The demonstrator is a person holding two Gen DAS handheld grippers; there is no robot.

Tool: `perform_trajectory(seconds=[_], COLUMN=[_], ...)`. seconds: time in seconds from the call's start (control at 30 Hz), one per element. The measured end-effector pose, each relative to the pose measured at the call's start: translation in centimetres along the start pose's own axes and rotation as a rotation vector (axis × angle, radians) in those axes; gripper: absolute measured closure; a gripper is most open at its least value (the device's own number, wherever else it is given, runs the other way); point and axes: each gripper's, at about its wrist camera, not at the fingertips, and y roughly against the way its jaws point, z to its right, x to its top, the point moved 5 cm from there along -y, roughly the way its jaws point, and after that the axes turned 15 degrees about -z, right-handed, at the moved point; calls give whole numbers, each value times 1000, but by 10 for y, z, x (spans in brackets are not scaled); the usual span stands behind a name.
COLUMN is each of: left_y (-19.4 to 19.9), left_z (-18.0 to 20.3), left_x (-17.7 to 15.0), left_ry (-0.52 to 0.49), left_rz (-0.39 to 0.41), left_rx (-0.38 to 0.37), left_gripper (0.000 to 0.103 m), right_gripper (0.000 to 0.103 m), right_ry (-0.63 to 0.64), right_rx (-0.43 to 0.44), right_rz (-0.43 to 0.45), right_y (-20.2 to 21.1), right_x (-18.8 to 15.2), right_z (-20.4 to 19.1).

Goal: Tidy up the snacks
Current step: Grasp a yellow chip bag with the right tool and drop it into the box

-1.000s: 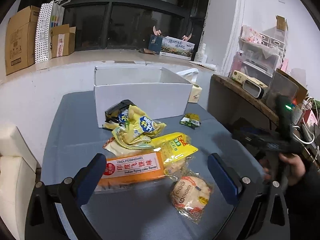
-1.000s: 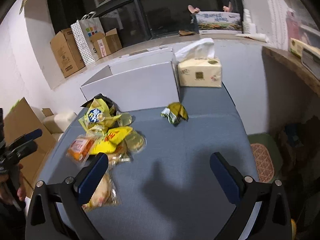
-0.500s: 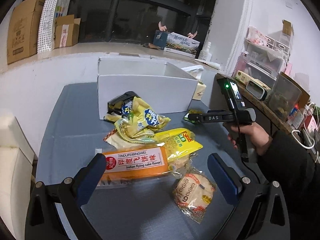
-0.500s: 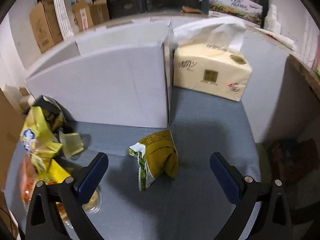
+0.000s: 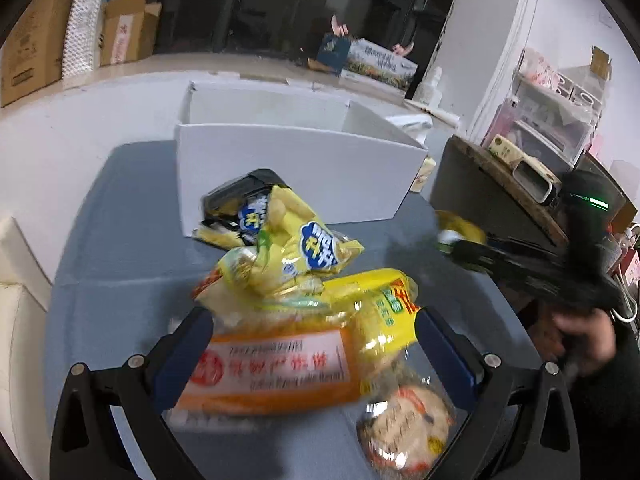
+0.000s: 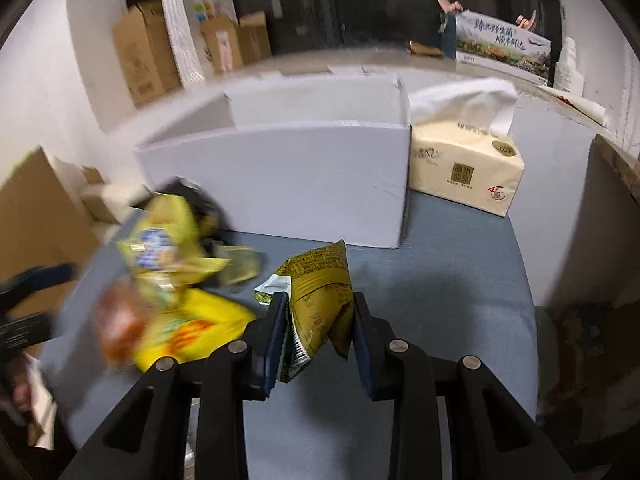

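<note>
The right gripper pinched an olive-green snack packet between its fingers, the packet standing upright above the blue-grey surface just in front of the open white box. A cream tissue pack sat against the box at its 3 o'clock side. At 9 o'clock from the packet lay a blurred heap of yellow snack bags.

In the left wrist view, the left gripper had its fingers spread wide on either side of an orange flying-cake packet; whether they touched it could not be told. A yellow bag overlapped the packet at 2 o'clock, a round pastry pack lay at 5 o'clock, and yellow chip bags were piled at 12 o'clock, against the white box.
</note>
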Motion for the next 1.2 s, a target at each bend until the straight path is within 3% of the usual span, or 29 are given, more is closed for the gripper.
perform_trajectory(seconds=[0.2, 0.53, 0.57, 0.63, 0.67, 0.73, 0.83, 1.03, 1.2], left_y=[-31, -64, -65, -66, -63, -55, -30, 38, 75], left_z=[-3, 0, 2, 2, 3, 5, 14, 32, 37], left_x=[28, 47, 47, 45, 42, 40, 31, 20, 41], left_ry=[11, -10, -20, -36, -48, -55, -72, -82, -104], left_rz=[-45, -102, -102, -101, -94, -64, 1, 146, 220], left_rx=[50, 122, 123, 143, 144, 117, 109, 38, 29], left_gripper=[0, 1, 3, 30, 33, 52, 60, 61, 61], right_gripper=[69, 69, 69, 69, 69, 69, 69, 69, 69], right_ry=[-10, -55, -65, -76, -78, -77, -73, -62, -31], right_rx=[64, 71, 72, 76, 66, 67, 60, 66, 69], right_rz=[92, 118, 122, 125, 127, 125, 125, 152, 184], right_y=[44, 67, 68, 70, 71, 71, 72, 79, 85], right_x=[-23, -45, -46, -48, -48, -49, -50, -41, -15], right_z=[-19, -26, -24, -21, -21, -21, -23, -26, -35])
